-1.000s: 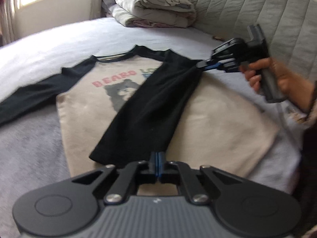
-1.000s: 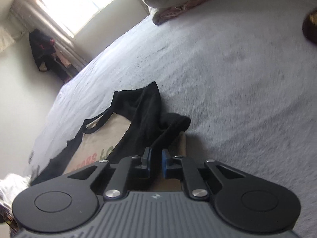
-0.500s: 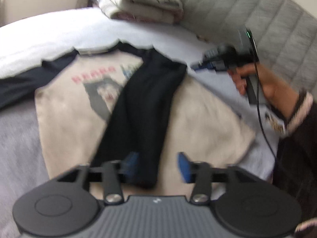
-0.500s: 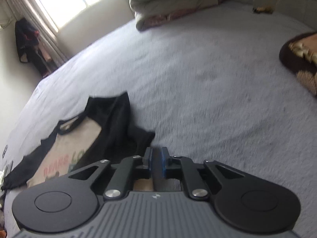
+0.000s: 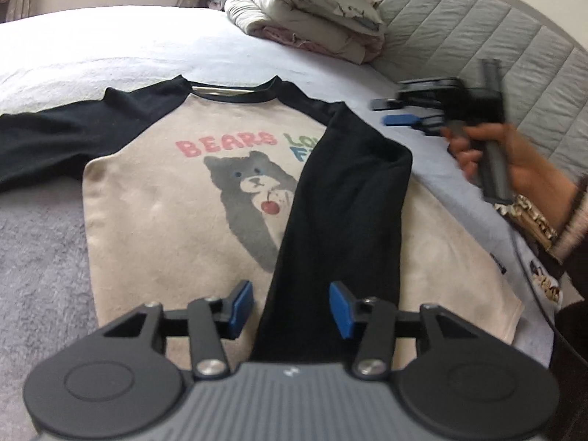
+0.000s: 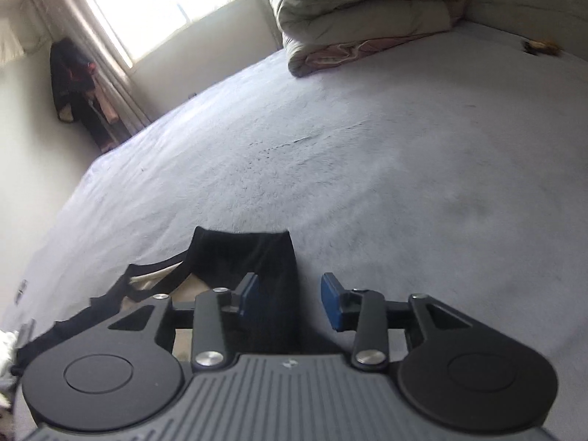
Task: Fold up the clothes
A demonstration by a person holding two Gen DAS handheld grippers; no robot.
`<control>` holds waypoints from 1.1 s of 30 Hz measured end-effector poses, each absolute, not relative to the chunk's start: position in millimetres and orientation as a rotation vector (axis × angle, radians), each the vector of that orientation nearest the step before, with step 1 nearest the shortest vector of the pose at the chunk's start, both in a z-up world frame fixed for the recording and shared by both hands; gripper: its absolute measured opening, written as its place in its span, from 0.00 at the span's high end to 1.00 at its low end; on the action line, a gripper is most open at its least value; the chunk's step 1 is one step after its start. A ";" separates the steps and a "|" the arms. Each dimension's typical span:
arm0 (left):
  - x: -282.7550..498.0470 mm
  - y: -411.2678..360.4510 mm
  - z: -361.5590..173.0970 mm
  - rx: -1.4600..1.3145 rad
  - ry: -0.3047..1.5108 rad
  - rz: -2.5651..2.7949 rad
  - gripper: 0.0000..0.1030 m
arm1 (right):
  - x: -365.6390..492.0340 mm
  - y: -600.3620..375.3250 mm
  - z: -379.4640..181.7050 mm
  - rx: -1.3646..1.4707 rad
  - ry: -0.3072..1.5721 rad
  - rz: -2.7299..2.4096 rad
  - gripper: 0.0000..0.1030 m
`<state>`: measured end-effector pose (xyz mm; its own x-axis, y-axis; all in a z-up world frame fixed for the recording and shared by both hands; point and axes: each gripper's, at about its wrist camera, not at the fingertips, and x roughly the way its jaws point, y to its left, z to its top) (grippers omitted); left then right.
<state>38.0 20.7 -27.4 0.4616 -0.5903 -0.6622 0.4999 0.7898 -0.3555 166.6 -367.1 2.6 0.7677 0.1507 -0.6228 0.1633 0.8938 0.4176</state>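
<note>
A beige raglan shirt [image 5: 165, 220] with a bear print and black sleeves lies face up on the bed. Its right-hand sleeve [image 5: 341, 213] is folded down across the chest; the other sleeve [image 5: 55, 139] stretches out to the left. My left gripper [image 5: 292, 307] hovers over the folded sleeve's cuff, its jaws apart and closing a little, pads clear of the cloth. My right gripper [image 5: 389, 112], held in a hand, is beside the shoulder fold. In the right wrist view my right gripper [image 6: 290, 299] is opening, and the sleeve fold [image 6: 257, 257] lies loose below.
A stack of folded quilts [image 5: 312, 11] sits at the head of the grey bed [image 6: 367, 165], against a padded headboard [image 5: 496, 55]. A bright window [image 6: 165, 0] and dark clothes hanging [image 6: 77, 84] are on the far wall. The person's patterned cuff is at the right edge.
Both grippers were shut on the black sleeve and have let it go; their jaws now stand apart. The sleeve rests flat on the shirt, and the right gripper has drawn off to the right.
</note>
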 end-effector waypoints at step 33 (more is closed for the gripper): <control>51.9 27.7 -25.6 -0.173 0.811 -0.609 0.78 | 175.8 -388.8 4.9 0.410 0.678 -0.095 0.60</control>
<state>51.9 27.7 -25.6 0.5298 -0.5710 -0.6271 0.4428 0.8169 -0.3697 175.8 -388.8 4.9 0.7781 0.0468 -0.6264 0.2168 0.9160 0.3377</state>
